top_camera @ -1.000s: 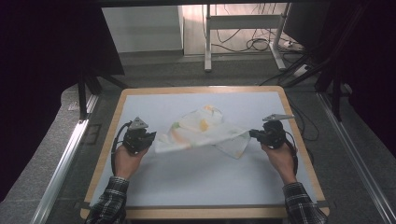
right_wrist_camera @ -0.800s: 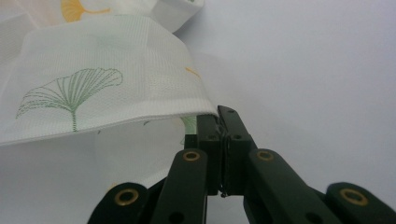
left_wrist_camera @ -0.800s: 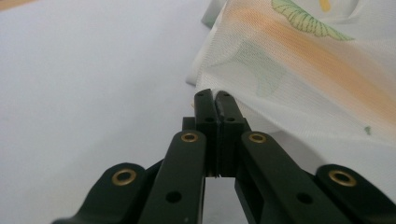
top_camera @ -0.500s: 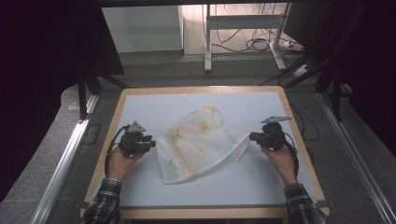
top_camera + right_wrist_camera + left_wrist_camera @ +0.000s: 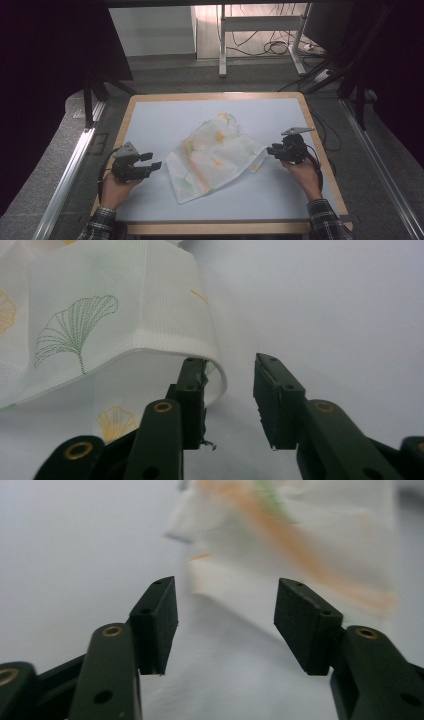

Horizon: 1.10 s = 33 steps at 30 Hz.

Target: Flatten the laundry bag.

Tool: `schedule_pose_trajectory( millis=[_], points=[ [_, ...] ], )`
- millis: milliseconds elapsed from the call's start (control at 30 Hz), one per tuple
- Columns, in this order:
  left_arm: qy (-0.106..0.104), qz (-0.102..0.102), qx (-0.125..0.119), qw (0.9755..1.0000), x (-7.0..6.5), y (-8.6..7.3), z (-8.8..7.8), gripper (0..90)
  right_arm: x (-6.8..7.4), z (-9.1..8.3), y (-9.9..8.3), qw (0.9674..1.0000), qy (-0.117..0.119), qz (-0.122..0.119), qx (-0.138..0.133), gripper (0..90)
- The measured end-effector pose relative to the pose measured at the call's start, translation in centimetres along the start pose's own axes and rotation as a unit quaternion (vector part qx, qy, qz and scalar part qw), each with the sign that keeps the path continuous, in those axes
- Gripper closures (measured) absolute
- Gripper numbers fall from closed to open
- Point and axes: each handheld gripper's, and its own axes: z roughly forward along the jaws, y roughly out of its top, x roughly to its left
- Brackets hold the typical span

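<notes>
A white cloth (image 5: 215, 155) printed with orange and green ginkgo leaves lies crumpled on the middle of the table. My left gripper (image 5: 150, 163) is at its left, a short way off. Its jaws have just been opening and stand open with nothing between them; the left gripper (image 5: 225, 587) looks at the cloth (image 5: 300, 545) ahead. My right gripper (image 5: 271, 150) sits at the cloth's right edge. The right gripper (image 5: 230, 362) has also just been opening, and a curled hem of the cloth (image 5: 125, 315) rests over its left jaw, unpinched.
The table has a pale mat (image 5: 165, 120) inside a wooden rim (image 5: 215, 95). Metal rails (image 5: 70, 170) run along both sides on the floor. Beyond the far edge stand a desk frame (image 5: 222, 40) and loose cables (image 5: 280, 47).
The left gripper let go of the cloth and drew back to the left and nearer the person. The cloth dropped and spread out flatter. The right gripper's jaws opened in place.
</notes>
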Motion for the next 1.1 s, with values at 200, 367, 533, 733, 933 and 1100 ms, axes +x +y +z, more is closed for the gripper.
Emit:
schedule_pose_trajectory(
  millis=[200,367,533,733,933,1100],
  points=[
    [-0.044,0.067,0.011,0.9967,-3.4,-0.1,0.8,36.8,0.2,0.0,0.0,0.9999,0.001,-0.012,-0.004,58.1],
    [-0.082,0.115,0.044,0.989,-6.1,-0.1,2.4,35.4,0.3,0.0,-0.1,0.9999,0.0,-0.017,-0.002,56.1],
    [-0.116,0.138,0.089,0.9796,-7.8,-0.3,5.0,33.8,0.4,0.2,-0.1,0.9997,-0.003,-0.023,0.0,54.8],
    [-0.103,0.171,0.13,0.9711,-8.3,-0.5,6.4,37.5,0.6,0.4,0.0,0.9995,-0.008,-0.029,0.002,54.2],
    [-0.102,0.197,0.161,0.9618,-8.7,-0.6,6.7,44.7,0.5,0.3,0.0,0.9996,-0.007,-0.027,0.001,54.2],
    [-0.111,0.193,0.167,0.9605,-8.9,-0.5,6.7,66.2,0.6,0.4,-0.1,0.9996,-0.006,-0.027,0.003,54.2]
  ],
)
